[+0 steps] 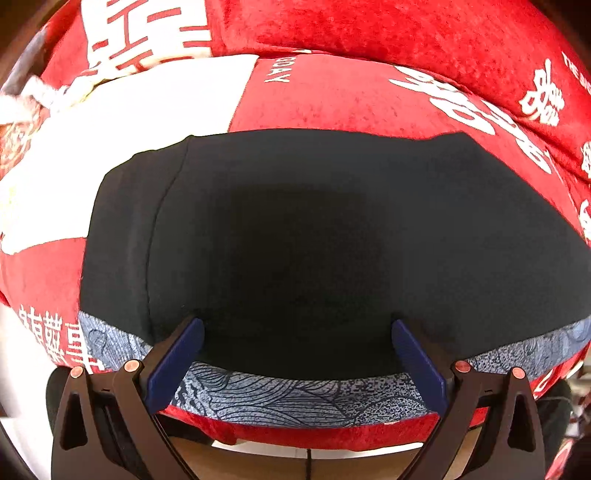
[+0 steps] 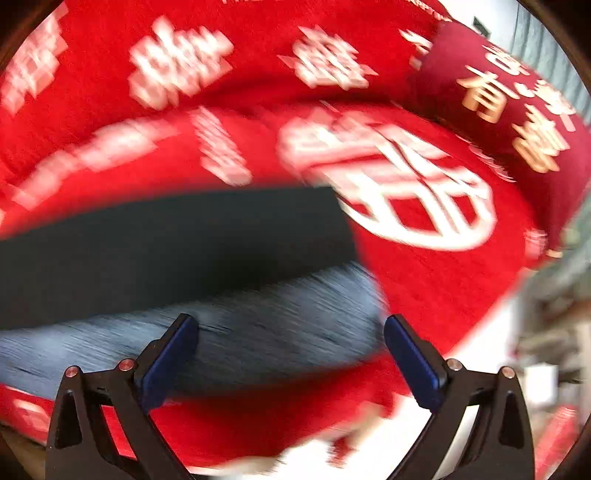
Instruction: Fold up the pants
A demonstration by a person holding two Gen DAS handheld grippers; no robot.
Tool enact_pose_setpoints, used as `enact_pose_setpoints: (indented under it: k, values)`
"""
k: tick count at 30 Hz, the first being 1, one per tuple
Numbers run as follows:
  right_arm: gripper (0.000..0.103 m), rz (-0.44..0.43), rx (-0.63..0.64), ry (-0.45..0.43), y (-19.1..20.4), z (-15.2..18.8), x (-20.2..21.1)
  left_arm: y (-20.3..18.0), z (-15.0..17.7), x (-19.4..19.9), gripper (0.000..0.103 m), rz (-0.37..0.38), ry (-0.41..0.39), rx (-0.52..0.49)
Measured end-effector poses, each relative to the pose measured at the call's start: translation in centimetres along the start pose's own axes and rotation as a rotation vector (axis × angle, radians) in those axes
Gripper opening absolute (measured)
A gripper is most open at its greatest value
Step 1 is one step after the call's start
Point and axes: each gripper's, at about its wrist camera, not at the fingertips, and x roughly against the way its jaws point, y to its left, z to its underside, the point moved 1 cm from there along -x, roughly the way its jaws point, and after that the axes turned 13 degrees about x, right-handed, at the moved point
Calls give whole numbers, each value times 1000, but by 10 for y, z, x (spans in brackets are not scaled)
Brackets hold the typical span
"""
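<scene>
The dark pants [image 1: 332,236] lie flat and folded on a red cover [image 1: 332,99] printed with white characters, filling most of the left wrist view; their far edge runs straight across the red cloth, and a seam curves down their left side. Along the near edge a band of blue-grey patterned fabric [image 1: 295,398] shows from under the dark layer, and past it the red cover drops off at the front. A white patch of the cover [image 1: 129,122] lies to the upper left of the pants, and a red cushion [image 1: 406,33] rises behind them. The left hand-held gripper [image 1: 297,328] hangs over the near edge of the pants with its blue pads [image 1: 177,362] spread wide; the cloth lies between and below them, and the pads pinch nothing. In the right wrist view everything is smeared by motion blur. There the pants [image 2: 166,251] reach in from the left and end at a corner near the middle, with the blue-grey band [image 2: 258,325] under them and the red cover [image 2: 443,280] bare to the right. The right hand-held gripper [image 2: 291,332] is spread wide too, above the blue-grey band near the end of the pants, holding nothing. A darker red cushion [image 2: 517,110] with gold characters sits at the upper right.
</scene>
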Motion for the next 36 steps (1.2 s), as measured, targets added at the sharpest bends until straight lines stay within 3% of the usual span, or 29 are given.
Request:
enact_pose_setpoints:
  k: [2, 4, 7, 9, 11, 12, 13, 14, 16, 17, 20, 22, 27, 28, 29, 31, 33, 36]
  values:
    - [102, 150, -183, 93, -44, 7, -6, 2, 0, 4, 102, -11, -13, -1]
    - [102, 184, -254, 88, -68, 10, 0, 3, 3, 7, 102, -16, -21, -1]
    - [102, 26, -288, 3, -73, 8, 13, 2, 4, 5, 102, -15, -10, 7]
    - [102, -31, -231, 10, -62, 6, 8, 0, 6, 3, 102, -13, -1, 8]
    - [102, 75, -168, 130, -55, 10, -14, -2, 6, 4, 102, -14, -2, -3]
    - [102, 97, -198, 156, -60, 16, -21, -3, 6, 6, 102, -18, -9, -12]
    - [102, 86, -259, 145, -67, 18, -19, -2, 5, 9, 102, -25, -20, -15]
    - [102, 130, -305, 145, -72, 20, -14, 1, 4, 13, 102, -31, -33, -11]
    - [102, 243, -275, 116, -67, 14, 4, 9, 2, 18, 102, -31, -49, 11]
    - [102, 229, -260, 89, -59, 9, 11, 13, 0, 20, 102, -29, -56, 28]
    - [102, 41, -211, -11, -16, -8, 36, 20, -5, 14, 102, -39, -43, 60]
    - [102, -64, -97, -56, 41, -22, 49, 17, -2, 4, 102, -32, -16, 52]
    - [102, -356, 188, -44, 196, -21, 66, 21, 3, 3, 102, -20, -45, 7]
    - [102, -365, 231, -15, 215, -18, 62, 28, 1, 3, 102, -16, -42, 20]
    - [103, -313, 288, 39, 236, -14, 53, 38, -1, 3, 102, -16, -41, 43]
    - [103, -271, 287, 10, 249, -13, 61, 63, -7, 6, 102, -14, -39, 106]
    - [103, -276, 241, 47, 252, -19, 65, 82, -11, 8, 102, -18, -51, 160]
    - [103, -292, 269, 4, 272, -31, 77, 95, -22, 7, 102, -34, -54, 226]
